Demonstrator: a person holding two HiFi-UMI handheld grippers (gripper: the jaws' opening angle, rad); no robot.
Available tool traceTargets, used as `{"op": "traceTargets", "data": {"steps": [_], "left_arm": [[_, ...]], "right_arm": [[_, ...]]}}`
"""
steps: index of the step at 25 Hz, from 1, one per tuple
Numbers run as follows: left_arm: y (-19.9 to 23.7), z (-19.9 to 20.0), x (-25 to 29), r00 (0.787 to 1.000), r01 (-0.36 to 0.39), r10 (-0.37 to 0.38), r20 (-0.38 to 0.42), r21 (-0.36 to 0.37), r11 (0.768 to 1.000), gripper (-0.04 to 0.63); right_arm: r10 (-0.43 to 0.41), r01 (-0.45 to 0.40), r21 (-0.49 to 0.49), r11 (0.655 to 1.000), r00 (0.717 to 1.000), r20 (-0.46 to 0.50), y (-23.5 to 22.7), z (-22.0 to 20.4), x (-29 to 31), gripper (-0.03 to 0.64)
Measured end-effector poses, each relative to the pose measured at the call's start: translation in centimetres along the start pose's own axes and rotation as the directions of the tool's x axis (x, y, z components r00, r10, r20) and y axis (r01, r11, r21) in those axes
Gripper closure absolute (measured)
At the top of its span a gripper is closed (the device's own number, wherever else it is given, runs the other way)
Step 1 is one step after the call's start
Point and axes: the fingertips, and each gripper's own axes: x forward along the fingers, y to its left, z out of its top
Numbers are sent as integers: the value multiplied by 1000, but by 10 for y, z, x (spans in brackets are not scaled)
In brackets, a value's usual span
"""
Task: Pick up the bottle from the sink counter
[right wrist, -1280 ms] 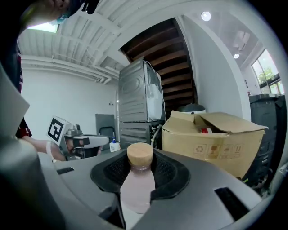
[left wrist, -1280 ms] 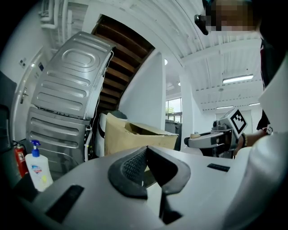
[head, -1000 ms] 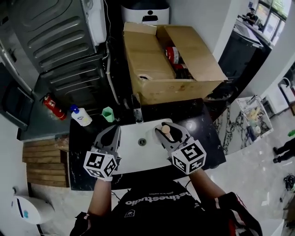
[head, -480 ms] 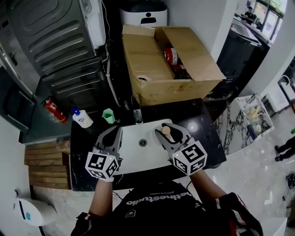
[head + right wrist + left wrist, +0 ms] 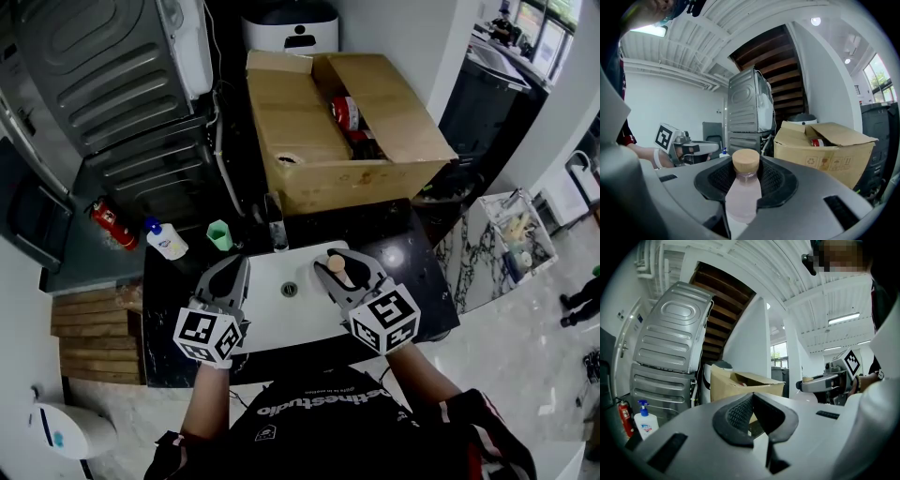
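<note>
A small pale pink bottle [image 5: 743, 190] with a tan cork-like cap stands upright between the pads of my right gripper [image 5: 745, 178], which is shut on its neck and shoulder. In the head view the bottle's cap [image 5: 335, 264] shows in the right gripper [image 5: 346, 259], above the right part of the white sink basin [image 5: 281, 323]. My left gripper [image 5: 231, 266] hovers over the basin's left edge. In the left gripper view the left gripper [image 5: 752, 409] has its jaws shut together with nothing between them.
A black counter [image 5: 417, 277] surrounds the basin, with a faucet [image 5: 277, 231] at the back. A green cup [image 5: 219, 233] and a soap pump bottle [image 5: 165, 238] stand at the back left. Behind are an open cardboard box [image 5: 309, 127], a grey appliance [image 5: 103, 66] and a fire extinguisher [image 5: 112, 223].
</note>
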Motion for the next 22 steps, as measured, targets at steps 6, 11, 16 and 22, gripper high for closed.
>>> {"op": "traceTargets", "data": {"steps": [6, 11, 16, 22], "left_arm": [[-2, -1, 1, 1000, -3, 3, 0, -4, 1000, 580], [-3, -1, 3, 1000, -5, 5, 0, -6, 1000, 580], [-2, -2, 6, 1000, -13, 13, -2, -8, 1000, 580], [0, -4, 11, 1000, -15, 15, -5, -12, 1000, 580]], "right_arm": [[-6, 6, -4, 1000, 1000, -11, -4, -4, 0, 459], [2, -2, -3, 1000, 1000, -6, -6, -2, 1, 459], [11, -11, 1, 1000, 1000, -4, -9, -2, 3, 459], [15, -15, -8, 1000, 1000, -9, -13, -2, 6, 459]]}}
